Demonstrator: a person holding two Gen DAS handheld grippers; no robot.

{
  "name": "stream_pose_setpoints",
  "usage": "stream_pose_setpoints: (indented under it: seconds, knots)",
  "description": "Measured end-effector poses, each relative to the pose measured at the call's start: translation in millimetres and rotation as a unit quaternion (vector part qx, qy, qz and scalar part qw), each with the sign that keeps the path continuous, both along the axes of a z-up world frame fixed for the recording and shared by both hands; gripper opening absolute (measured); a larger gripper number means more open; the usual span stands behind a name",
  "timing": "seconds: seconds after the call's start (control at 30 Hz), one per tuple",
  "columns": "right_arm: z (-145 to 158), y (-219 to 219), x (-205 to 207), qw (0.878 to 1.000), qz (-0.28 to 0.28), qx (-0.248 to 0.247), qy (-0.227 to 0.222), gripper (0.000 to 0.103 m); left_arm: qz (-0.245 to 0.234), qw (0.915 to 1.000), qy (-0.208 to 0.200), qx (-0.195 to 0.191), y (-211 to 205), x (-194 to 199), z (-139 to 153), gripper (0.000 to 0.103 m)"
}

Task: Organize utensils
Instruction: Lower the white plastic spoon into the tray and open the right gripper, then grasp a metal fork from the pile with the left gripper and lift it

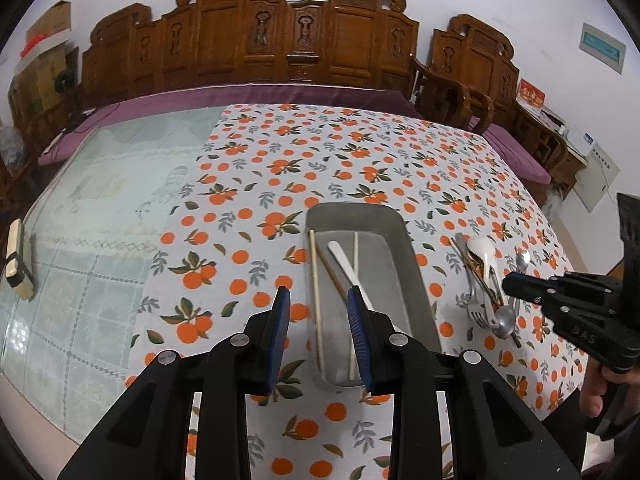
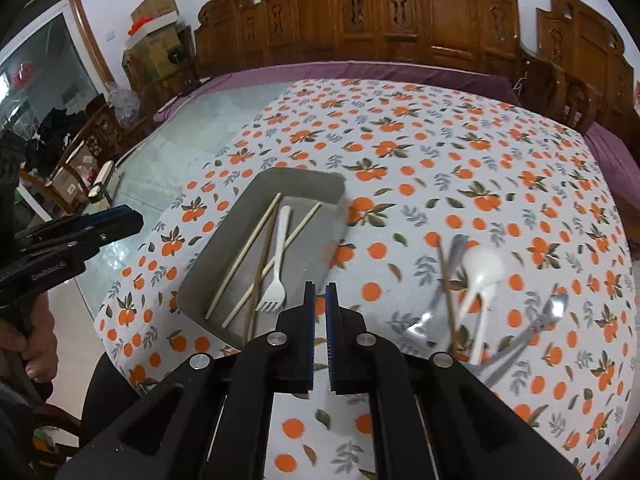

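Note:
A grey tray (image 1: 412, 264) (image 2: 304, 178) lies on the orange-print tablecloth. It holds two pale chopsticks (image 1: 316, 292) (image 2: 244, 260), a brown chopstick and a white plastic fork (image 2: 276, 284). My left gripper (image 1: 318, 294) hovers over the tray's near left rim, jaws apart with nothing between the pads. Right of the tray lies a loose pile of utensils (image 1: 488, 280) (image 2: 476, 292): a white spoon (image 2: 482, 266), metal forks and spoons, brown chopsticks. My right gripper (image 2: 320, 286) is shut and empty, above the cloth between tray and pile. In the left wrist view the right gripper (image 1: 510, 282) is beside the pile.
A carved wooden bench (image 1: 288, 36) with a purple cushion runs along the table's far side. The table's left part is bare glass (image 1: 100, 208), with a small block (image 1: 18, 260) at its edge. A person's hand (image 1: 596, 396) holds the right gripper's handle.

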State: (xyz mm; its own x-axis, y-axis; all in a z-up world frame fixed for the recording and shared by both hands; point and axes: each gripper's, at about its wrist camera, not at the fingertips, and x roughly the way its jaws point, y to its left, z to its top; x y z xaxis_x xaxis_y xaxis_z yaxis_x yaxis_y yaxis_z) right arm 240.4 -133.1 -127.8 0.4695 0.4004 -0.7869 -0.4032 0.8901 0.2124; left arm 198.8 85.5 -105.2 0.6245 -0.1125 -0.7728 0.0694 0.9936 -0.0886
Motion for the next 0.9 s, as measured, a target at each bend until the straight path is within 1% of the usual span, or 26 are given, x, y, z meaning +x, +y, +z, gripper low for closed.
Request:
stream_pose_setpoints:
  seconds: [0.03, 0.07, 0.1, 0.13, 0.17, 0.23, 0.3, 0.33, 0.37, 0.43, 0.63, 0.9]
  knots:
    - [1, -4, -2, 1.0, -0.002, -0.001, -0.002, 0.007, -0.002, 1.0, 0.0, 0.001, -4, 0, 0, 0.038]
    - [2, -10, -4, 1.0, -0.006, -0.002, -0.006, 0.007, -0.005, 1.0, -0.003, 0.002, -7, 0, 1, 0.045]
    - [3, -16, -8, 1.0, -0.01, -0.004, -0.01, 0.009, -0.007, 1.0, -0.006, 0.003, -10, 0, 2, 0.047]
    - [3, -22, -10, 1.0, -0.012, -0.004, -0.011, 0.014, -0.009, 0.9999, -0.006, 0.004, -13, 0, 2, 0.048]
    - [3, -29, -13, 1.0, -0.016, -0.005, -0.012, 0.016, -0.011, 0.9999, -0.005, 0.003, -15, 0, 2, 0.048]
    - [1, -41, -17, 1.0, -0.025, -0.006, -0.012, 0.019, -0.015, 0.9999, -0.006, -0.001, -22, 0, 2, 0.06]
    - [-2, -54, -21, 0.999, -0.034, -0.013, -0.011, 0.02, -0.021, 0.9998, -0.007, -0.003, -30, -1, 2, 0.064]
    - [-3, -58, -22, 0.999, -0.037, -0.016, -0.012, 0.021, -0.024, 0.9997, -0.005, -0.004, -35, -1, 1, 0.068]
    - [-5, -65, -24, 0.999, -0.042, -0.019, -0.011, 0.024, -0.027, 0.9996, -0.004, -0.005, -38, -1, 0, 0.07]
    - [-10, -77, -27, 0.998, -0.051, -0.02, -0.009, 0.032, -0.037, 0.9993, 0.0, -0.006, -49, 0, -3, 0.071]
    - [-25, -105, -36, 0.997, -0.071, -0.034, 0.003, 0.038, -0.062, 0.998, 0.012, -0.009, -80, 2, -14, 0.071]
    - [-43, -133, -43, 0.995, -0.091, -0.028, 0.022, 0.041, -0.104, 0.9937, 0.038, -0.014, -129, 13, -38, 0.071]
